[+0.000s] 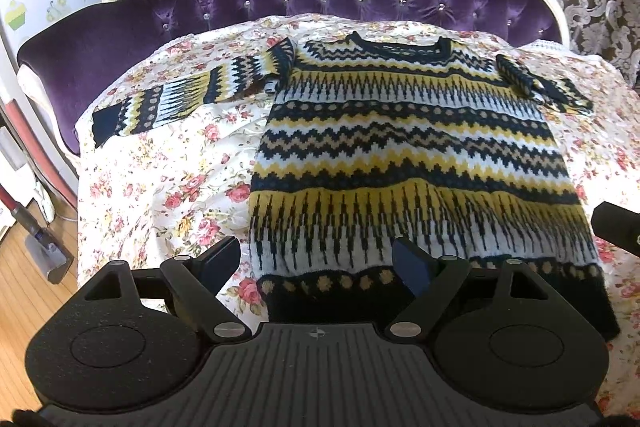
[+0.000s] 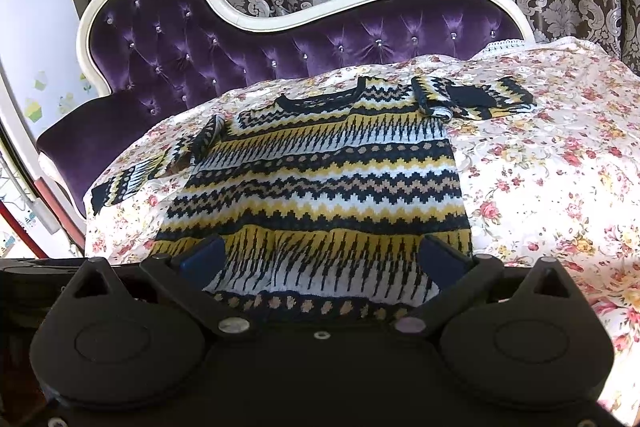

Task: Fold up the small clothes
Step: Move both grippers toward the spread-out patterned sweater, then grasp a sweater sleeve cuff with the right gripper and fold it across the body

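Patterned knit sweater (image 1: pixel 412 163) lay flat, front up, on floral bedspread (image 1: pixel 160 187), neck toward 12 o'clock, hem at 6. Left sleeve (image 1: pixel 180 99) stretched out to 9 o'clock, right sleeve (image 2: pixel 476 97) bunched at 2. Left gripper (image 1: pixel 320 263) and right gripper (image 2: pixel 324 259) hovered over hem, fingers spread wide, holding nothing
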A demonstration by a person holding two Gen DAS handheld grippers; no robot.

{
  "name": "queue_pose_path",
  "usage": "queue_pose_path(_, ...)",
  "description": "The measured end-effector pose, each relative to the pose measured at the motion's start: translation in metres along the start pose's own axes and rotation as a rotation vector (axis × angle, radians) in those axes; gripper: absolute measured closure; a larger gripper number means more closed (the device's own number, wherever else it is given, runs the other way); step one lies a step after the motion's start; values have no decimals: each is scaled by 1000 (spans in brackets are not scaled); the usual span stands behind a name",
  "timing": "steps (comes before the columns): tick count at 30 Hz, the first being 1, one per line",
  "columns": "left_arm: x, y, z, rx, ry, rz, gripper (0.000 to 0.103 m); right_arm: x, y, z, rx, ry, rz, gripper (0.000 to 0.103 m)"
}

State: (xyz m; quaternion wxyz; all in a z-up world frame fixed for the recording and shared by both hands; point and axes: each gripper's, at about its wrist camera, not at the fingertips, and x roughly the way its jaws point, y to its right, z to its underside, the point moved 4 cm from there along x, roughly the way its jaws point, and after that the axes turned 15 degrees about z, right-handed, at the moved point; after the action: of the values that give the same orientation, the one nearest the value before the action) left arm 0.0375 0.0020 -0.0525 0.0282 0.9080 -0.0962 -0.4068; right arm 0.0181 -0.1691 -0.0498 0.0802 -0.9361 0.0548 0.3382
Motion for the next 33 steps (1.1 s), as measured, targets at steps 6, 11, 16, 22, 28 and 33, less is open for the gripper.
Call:
queue_pose_path(6,0,0,1,-2,-1,4,20,1,-2,1,2,-1,0,0)
queue_pose_path(11,2,0,1,-5,-3,9,20,2,-4,2,3,-4,-4,0)
queue_pose_path(16,3,-1,-1,-8,-9,14,20,4,-6,3,11,-11,-8,0)
queue_pose_path(22,7,-2,-3,-12,-21,21,20,10,1,-1,21,-25,-22,0)
queue_pose_path(28,9,-6,-6,-19,-18,31,20,18,2,-2,40,-48,-56,0)
queue_pose_path(33,13,-9,-25,8,15,68,20,32,12,-17,75,-72,-145,0)
